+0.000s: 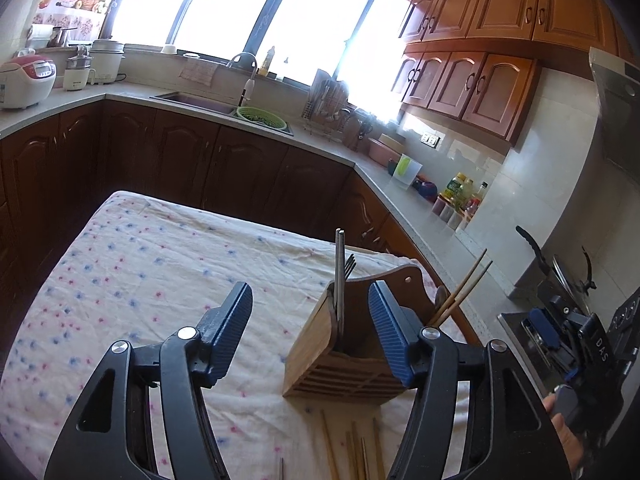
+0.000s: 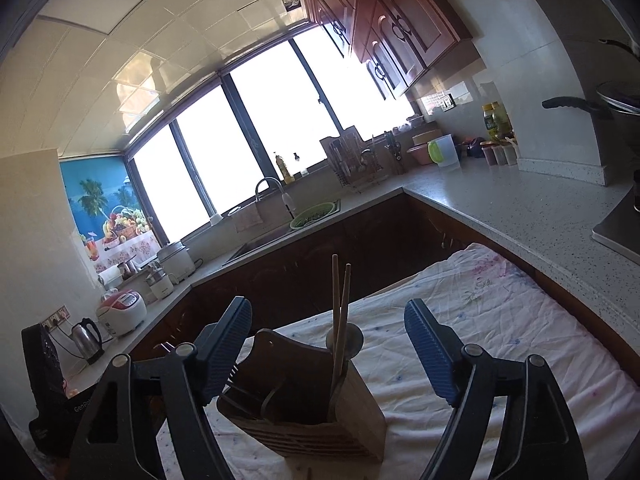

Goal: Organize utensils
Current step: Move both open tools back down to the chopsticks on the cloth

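**Inspector:** Utensils first. Where do they sit?

**Assessor:** Most stand in a slatted wooden holder (image 1: 352,344) near the right end of the cloth-covered table (image 1: 140,280). Two metal chopsticks (image 1: 340,276) and a fork (image 1: 350,267) rise from its left compartment; two wooden chopsticks (image 1: 460,292) lean out of the right one, beside a spoon bowl (image 1: 441,294). More loose sticks (image 1: 352,452) lie flat on the cloth just in front of the holder.

**Inspector:** Claws?

**Assessor:** Left gripper (image 1: 312,308) stands well apart at the jaws, nothing between the pads; the holder sits behind its right finger. Right gripper (image 2: 328,328) is spread wider still, also holding nothing, with the holder (image 2: 304,412) low between its fingers, untouched.

**Inspector:** Clearance and edges?

**Assessor:** The cloth is bare across its whole left half. The table's far edge faces dark wooden base cabinets (image 1: 180,160) across a gap; the stone-look counter (image 2: 520,216) runs close along the right edge.

**Inspector:** Legible writing?

**Assessor:** "DAS" on the right-hand device (image 1: 600,350), seen from the left camera. "GenPo…", cut off, on a black case (image 2: 60,408) at lower left. Bottle labels are too small to read.

**Inspector:** Surfaces?

**Assessor:** Cloth is wrinkled, white with small pink and blue flowers. Finger pads are ribbed blue; arms are black.
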Action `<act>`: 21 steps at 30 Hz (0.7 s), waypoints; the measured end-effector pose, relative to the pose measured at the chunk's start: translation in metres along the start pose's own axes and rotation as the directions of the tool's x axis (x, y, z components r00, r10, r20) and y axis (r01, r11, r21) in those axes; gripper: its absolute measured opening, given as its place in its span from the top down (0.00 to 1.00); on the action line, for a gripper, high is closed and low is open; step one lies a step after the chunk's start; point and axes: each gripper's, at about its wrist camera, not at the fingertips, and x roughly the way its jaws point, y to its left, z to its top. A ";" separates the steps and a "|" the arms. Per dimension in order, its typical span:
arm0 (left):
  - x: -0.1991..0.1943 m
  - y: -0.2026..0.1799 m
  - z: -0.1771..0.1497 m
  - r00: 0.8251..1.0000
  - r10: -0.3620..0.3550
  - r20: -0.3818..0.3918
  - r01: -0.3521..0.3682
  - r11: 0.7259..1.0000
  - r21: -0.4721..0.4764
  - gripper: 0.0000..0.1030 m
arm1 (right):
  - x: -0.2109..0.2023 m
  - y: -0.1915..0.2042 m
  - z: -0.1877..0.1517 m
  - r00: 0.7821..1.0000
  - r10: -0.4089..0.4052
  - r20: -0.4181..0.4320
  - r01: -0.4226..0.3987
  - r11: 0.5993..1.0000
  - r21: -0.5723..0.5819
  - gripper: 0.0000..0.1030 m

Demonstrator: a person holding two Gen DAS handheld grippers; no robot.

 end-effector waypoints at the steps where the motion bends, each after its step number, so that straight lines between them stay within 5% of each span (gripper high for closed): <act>1: -0.004 0.002 -0.003 1.000 0.006 -0.003 -0.006 1.000 -0.004 0.35 | -0.004 0.000 -0.001 1.000 0.001 -0.001 -0.001 1.000 -0.002 0.18; 4: -0.017 0.006 -0.013 1.000 0.013 -0.007 -0.013 1.000 -0.008 0.31 | -0.017 0.001 -0.007 1.000 0.007 -0.011 -0.007 1.000 -0.005 0.12; 21: -0.061 0.025 -0.087 0.990 0.088 -0.108 -0.085 0.996 0.026 0.25 | -0.070 0.004 -0.080 0.981 -0.043 -0.187 0.026 0.995 -0.093 0.11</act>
